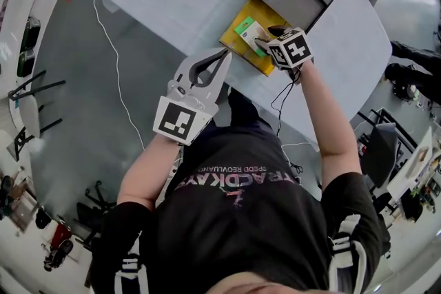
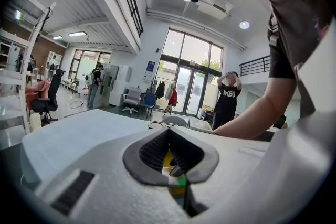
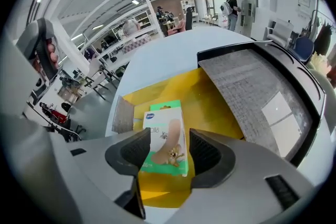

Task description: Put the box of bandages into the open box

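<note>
Head view: bandages (image 1: 249, 31) (flat) in box (image 1: 241, 53)

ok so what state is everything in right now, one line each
open box, lid folded back, yellow inside showing
box of bandages, lying flat inside the open box
right gripper, open, jaws either side of the box of bandages, not pressing it
left gripper, shut, empty
</note>
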A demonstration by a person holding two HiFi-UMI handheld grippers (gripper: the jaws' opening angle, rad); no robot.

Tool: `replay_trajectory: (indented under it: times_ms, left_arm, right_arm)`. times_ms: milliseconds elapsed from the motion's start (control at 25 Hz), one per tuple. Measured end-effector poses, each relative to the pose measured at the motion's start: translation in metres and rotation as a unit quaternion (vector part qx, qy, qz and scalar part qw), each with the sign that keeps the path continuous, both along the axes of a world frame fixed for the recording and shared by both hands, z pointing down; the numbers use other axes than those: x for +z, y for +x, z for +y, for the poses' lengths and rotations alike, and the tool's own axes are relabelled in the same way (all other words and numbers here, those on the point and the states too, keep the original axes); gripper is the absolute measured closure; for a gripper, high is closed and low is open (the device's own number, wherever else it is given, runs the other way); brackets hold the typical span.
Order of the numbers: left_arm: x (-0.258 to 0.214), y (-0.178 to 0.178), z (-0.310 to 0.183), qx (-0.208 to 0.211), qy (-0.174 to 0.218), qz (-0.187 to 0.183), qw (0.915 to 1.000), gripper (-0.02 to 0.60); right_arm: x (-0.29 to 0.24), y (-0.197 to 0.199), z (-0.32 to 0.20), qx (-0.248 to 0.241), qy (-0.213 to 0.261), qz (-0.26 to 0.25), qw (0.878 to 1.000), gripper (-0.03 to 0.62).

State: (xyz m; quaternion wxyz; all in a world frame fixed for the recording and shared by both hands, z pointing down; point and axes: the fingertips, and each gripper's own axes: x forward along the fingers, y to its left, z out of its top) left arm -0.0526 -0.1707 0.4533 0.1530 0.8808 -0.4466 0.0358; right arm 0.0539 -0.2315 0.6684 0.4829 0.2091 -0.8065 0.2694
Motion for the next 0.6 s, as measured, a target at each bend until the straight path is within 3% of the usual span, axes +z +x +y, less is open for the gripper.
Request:
replay_trajectory:
  times_ms: [360, 600]
  left_arm:
    - [-0.019, -0.009, 0.019, 0.004, 0.017, -0.002, 0.9998, 0.566]
    - [-0.041, -0.017, 0.032, 0.007, 0.034, 0.002, 0.9994, 0.566]
  right_arm:
    - [-0.031, -0.006, 0.006, 0.028, 0.027, -0.024, 0.999, 0.378]
    - [-0.086, -0.017, 0.006, 0.067, 0.086, -0.076, 0.991, 0.392]
